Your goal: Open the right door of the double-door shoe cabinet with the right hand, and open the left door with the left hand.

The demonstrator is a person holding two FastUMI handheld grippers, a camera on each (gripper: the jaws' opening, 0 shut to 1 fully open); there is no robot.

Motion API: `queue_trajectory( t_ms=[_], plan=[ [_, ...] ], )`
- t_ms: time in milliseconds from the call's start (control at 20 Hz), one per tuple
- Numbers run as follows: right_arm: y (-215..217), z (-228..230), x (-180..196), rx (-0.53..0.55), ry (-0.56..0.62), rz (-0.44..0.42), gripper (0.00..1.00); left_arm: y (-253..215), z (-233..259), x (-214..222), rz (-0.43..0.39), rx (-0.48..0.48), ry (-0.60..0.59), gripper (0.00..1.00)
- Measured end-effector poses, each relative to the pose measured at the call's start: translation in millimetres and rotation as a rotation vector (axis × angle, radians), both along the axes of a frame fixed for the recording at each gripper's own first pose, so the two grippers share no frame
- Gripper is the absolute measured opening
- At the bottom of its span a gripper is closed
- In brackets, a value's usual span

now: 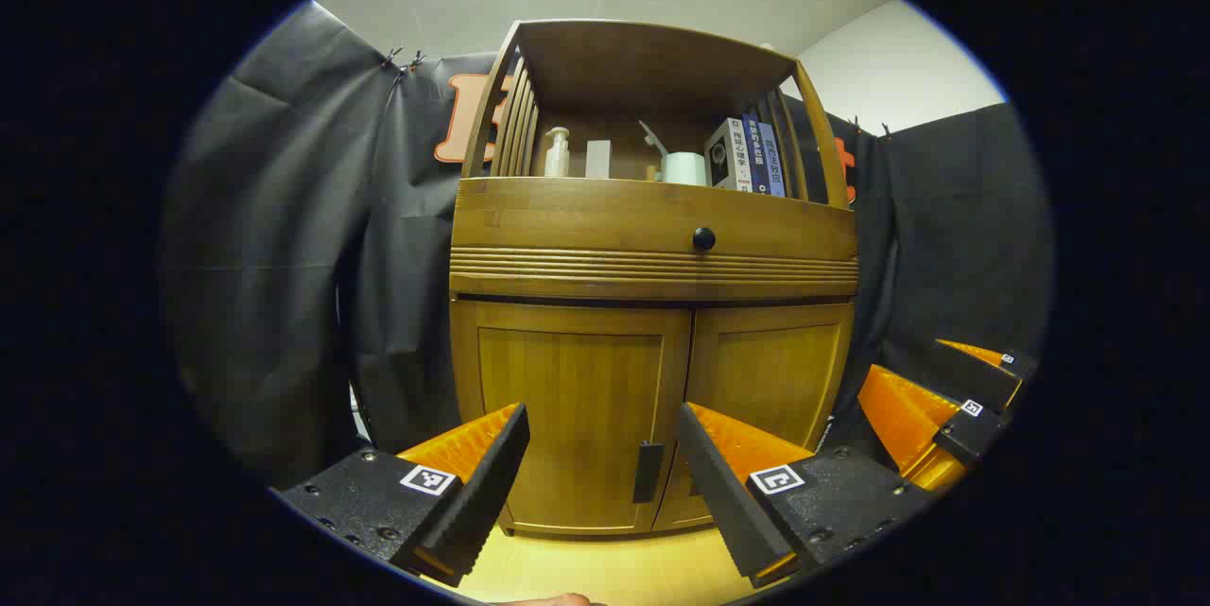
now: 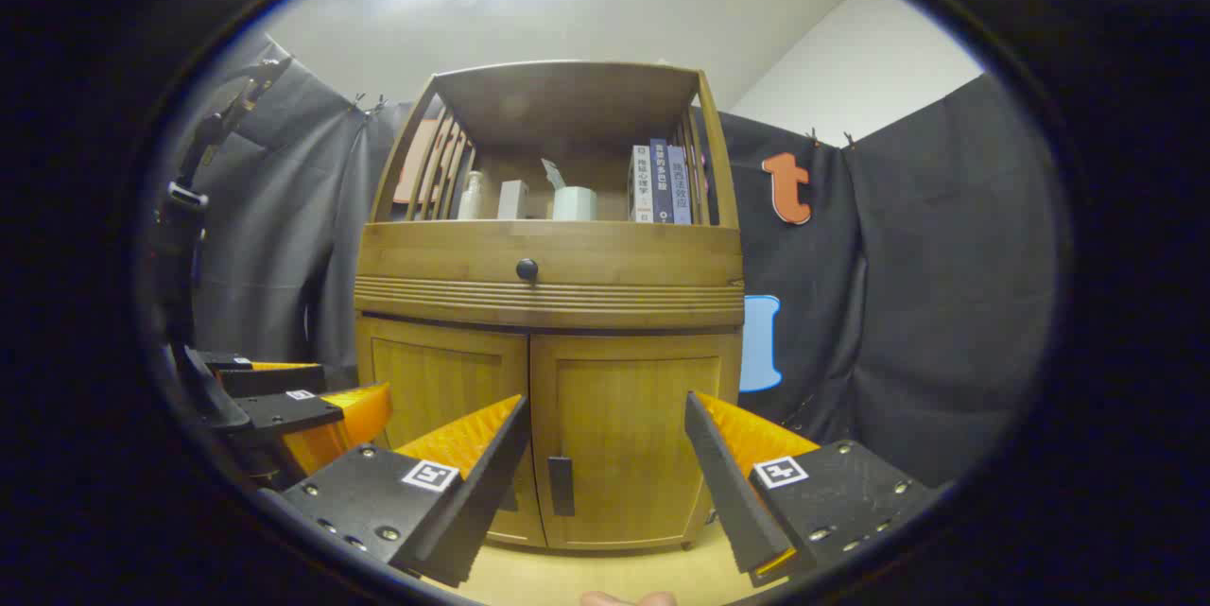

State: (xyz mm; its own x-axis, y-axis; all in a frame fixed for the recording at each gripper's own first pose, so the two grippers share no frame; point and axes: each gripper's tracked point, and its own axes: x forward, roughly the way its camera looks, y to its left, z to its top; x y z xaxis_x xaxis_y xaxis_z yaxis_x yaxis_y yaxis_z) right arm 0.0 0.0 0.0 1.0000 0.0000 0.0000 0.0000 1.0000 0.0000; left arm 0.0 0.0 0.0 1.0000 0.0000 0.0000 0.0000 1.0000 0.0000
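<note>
- A wooden shoe cabinet [image 1: 652,303] stands upright on a pale floor [image 1: 605,568], in front of the booth's black cloth wall.
- Left gripper view: the left tongs [image 1: 603,455] sit wide apart, clamped on nothing, short of the cabinet front. Their outer parts are cut off by the edge of the view.
- Left of the cabinet's centre seam, the left door [image 1: 572,426] is closed. Its dark handle [image 1: 648,472] shows between the two fingers.
- Right of the seam, the right door [image 1: 770,389] is closed too; its lower part and handle are hidden behind a finger [image 1: 723,483].
- Above the doors is a drawer with a round black knob [image 1: 703,238].
- On the open shelf above the drawer, left to right: a pump bottle [image 1: 557,152], a small box, a pale cup and upright books [image 1: 747,155]. Their details are too small to make out.
- At the cabinet's lower right, the right tongs [image 1: 955,389] are partly cut off.
- Right gripper view: the right tongs [image 2: 605,459] are also spread apart and free, facing the closed right door [image 2: 629,436] and its handle [image 2: 561,485].
</note>
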Motion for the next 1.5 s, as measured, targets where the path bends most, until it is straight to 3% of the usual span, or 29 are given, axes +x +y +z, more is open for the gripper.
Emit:
queue_trajectory(
  t_ms=[400,950,1250,1400,1500],
  plan=[
    [3.6,0.6,7.7,-0.015,-0.006,0.016,0.97,1.4,8.4,2.2,0.013,0.019,-0.046,0.95],
    [7.6,-12.0,20.5,-0.011,0.028,0.031,0.98,4.8,-5.9,5.3,0.017,0.003,-0.002,0.97],
    [27.1,-46.0,54.6,-0.011,0.109,0.081,0.97,41.2,-13.4,-6.0,0.11,0.041,0.009,0.94],
    [42.9,-73.0,76.5,-0.003,0.184,0.119,0.98,65.3,-12.1,-13.2,0.173,0.059,0.006,0.99],
    [53.5,-98.9,91.2,-0.015,0.251,0.136,0.96,81.0,-11.5,-16.3,0.217,0.064,0.007,0.94]
  ],
)
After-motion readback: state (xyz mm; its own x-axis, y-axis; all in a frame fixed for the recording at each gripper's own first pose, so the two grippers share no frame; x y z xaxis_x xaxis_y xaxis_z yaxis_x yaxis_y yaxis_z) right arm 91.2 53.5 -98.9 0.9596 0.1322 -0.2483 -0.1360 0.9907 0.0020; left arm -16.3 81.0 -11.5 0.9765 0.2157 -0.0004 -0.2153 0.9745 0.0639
